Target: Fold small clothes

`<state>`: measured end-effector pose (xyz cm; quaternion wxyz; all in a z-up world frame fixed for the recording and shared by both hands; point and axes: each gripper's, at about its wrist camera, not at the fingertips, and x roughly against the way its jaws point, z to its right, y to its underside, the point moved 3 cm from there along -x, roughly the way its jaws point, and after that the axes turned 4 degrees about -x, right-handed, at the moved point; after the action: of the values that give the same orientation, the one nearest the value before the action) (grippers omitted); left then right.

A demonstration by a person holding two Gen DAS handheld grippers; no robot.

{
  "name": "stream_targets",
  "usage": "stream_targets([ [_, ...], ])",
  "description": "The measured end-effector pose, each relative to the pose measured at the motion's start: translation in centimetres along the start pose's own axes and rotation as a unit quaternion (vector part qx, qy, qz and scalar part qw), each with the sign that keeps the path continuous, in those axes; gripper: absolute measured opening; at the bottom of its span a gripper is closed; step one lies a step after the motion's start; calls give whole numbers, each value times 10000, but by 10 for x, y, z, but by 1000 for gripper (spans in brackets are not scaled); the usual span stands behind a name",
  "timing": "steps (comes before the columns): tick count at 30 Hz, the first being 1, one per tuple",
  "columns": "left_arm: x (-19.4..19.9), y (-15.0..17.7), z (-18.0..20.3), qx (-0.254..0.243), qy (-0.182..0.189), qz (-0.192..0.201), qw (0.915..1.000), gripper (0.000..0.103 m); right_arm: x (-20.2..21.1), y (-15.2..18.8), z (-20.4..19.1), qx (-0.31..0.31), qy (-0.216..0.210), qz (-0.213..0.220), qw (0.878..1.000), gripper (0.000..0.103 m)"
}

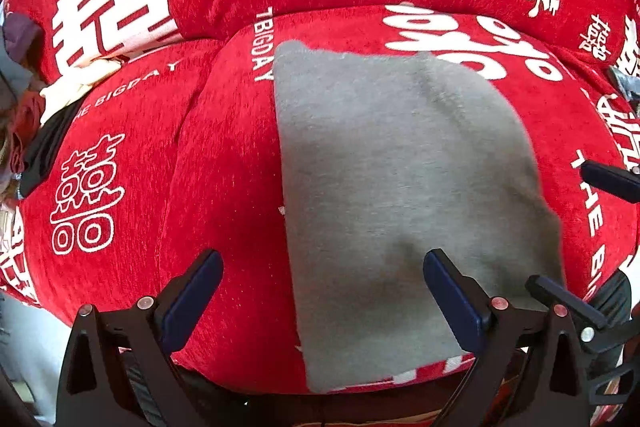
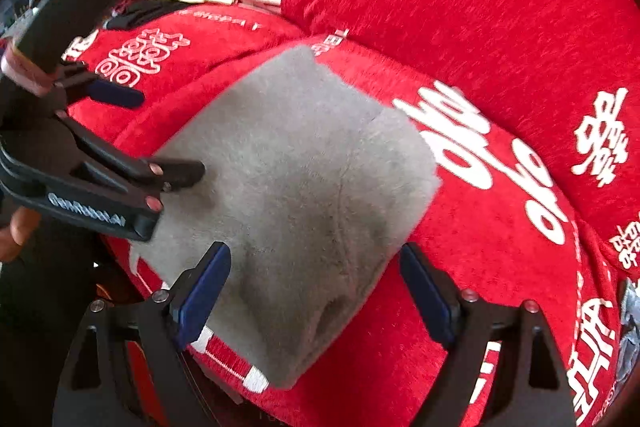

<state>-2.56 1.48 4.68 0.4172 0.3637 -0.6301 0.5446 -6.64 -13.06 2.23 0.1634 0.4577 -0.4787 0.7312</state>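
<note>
Left wrist view: a folded grey garment (image 1: pixel 400 195) lies flat on a red sofa cushion (image 1: pixel 224 187) printed with white characters and "THE BIGDAY". No containers in sight. At the far left edge of the sofa sits a heap of other clothes (image 1: pixel 36 115): cream, black, grey, purple pieces.

Left tongs (image 1: pixel 322 263) point steeply down over the near edge of the garment. Jaws stand wide; one finger is over bare red cushion, the other over the grey cloth. Nothing between the pads, no cloth pinched. Cannot tell whether the tips touch the fabric.

Right wrist view: right tongs (image 2: pixel 314 259) also angled down, jaws wide, straddling the near corner of the grey garment (image 2: pixel 304 187). The cloth lies between the fingers but the pads do not press on it. The left tongs (image 2: pixel 160 131) come in from the left side of this view, spread, one finger over the garment's left edge. Part of a hand (image 2: pixel 16 231) shows behind them at the frame edge.
</note>
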Motion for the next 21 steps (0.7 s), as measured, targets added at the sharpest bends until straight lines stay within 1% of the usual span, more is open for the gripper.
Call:
stream_targets([
  [2, 8, 0, 4, -14, 123, 89, 9999, 101, 10, -3, 4, -162, 43, 81, 9998, 88],
  [7, 25, 1, 8, 39, 14, 234, 9997, 101, 24, -9, 10, -522, 99, 72, 9986, 88],
  [9, 26, 3, 8, 82, 103, 198, 9997, 101, 26, -8, 11, -607, 181, 22, 9980, 88],
  [13, 19, 10, 10, 146, 298, -17, 9994, 101, 23, -2, 7, -571, 401, -173, 9974, 89],
  [15, 16, 15, 9, 321, 200, -77, 9993, 101, 20, 2, 5, -536, 445, -251, 9973, 89],
  [18, 15, 20, 5, 542, 46, -27, 9985, 101, 15, 6, 0, -522, 421, -366, 9971, 89],
  [21, 11, 21, 2, 558, -28, -101, 9984, 101, 10, 6, -1, -498, 419, -432, 9969, 88],
])
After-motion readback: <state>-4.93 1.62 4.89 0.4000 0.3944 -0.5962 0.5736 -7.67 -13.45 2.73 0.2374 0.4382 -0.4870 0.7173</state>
